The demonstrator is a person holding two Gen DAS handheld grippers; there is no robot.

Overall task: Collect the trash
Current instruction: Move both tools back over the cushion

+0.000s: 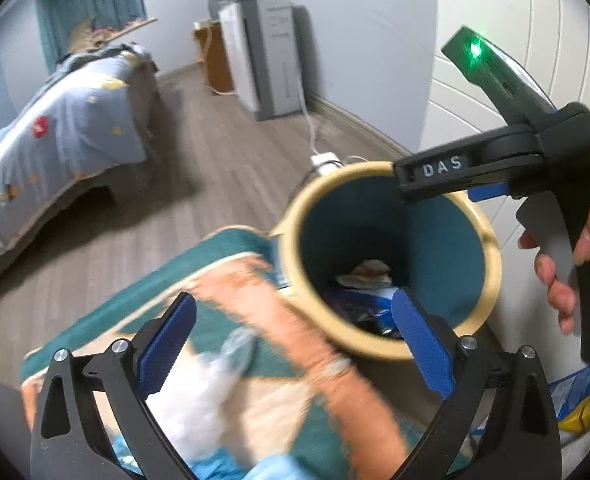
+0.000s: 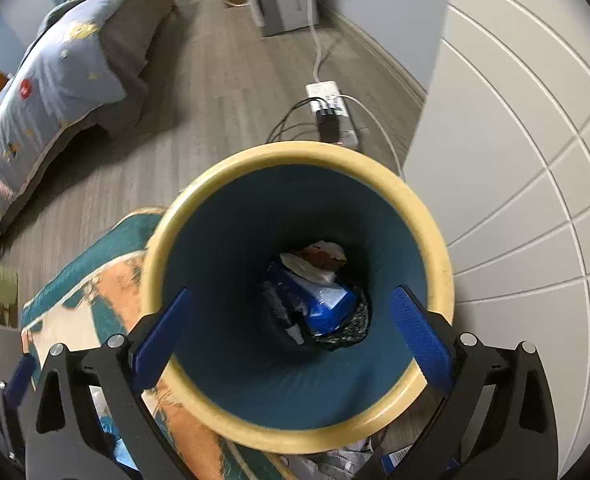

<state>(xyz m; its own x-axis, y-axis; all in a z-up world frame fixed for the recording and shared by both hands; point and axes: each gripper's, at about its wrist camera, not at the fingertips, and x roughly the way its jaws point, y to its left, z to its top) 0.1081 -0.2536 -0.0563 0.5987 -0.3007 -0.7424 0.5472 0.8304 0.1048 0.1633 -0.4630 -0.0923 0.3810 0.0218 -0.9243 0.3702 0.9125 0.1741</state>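
Trash [image 2: 315,292] sits deep at the bottom of a round bin [image 2: 439,264] with a yellow rim and a blue inside. You can see a blue packet [image 2: 329,304], some white paper [image 2: 315,268] and a dark crinkly bag [image 2: 355,328] down there. The bin stands on the wood floor [image 2: 223,92], touching the edge of a green and orange rug [image 2: 95,276], close to a white panelled door [image 2: 535,160]. The right gripper [image 2: 295,336] points down into the bin from above. Its two blue fingers [image 2: 423,344] are spread wide apart, and nothing is between them but the open mouth of the bin. The left gripper [image 1: 295,344] is over the rug, just beside the bin. Its blue fingers [image 1: 167,344] are also wide apart and hold nothing. Under it lies a blurry white and pale blue piece of trash [image 1: 211,384] on the rug. In the left view, a hand [image 1: 567,264] holds the handle of the other gripper over the bin. A white power strip [image 2: 331,114] with plugs and cords lies on the floor behind the bin. A bed [image 2: 55,92] with a light blue cover stands on the far side of the room.
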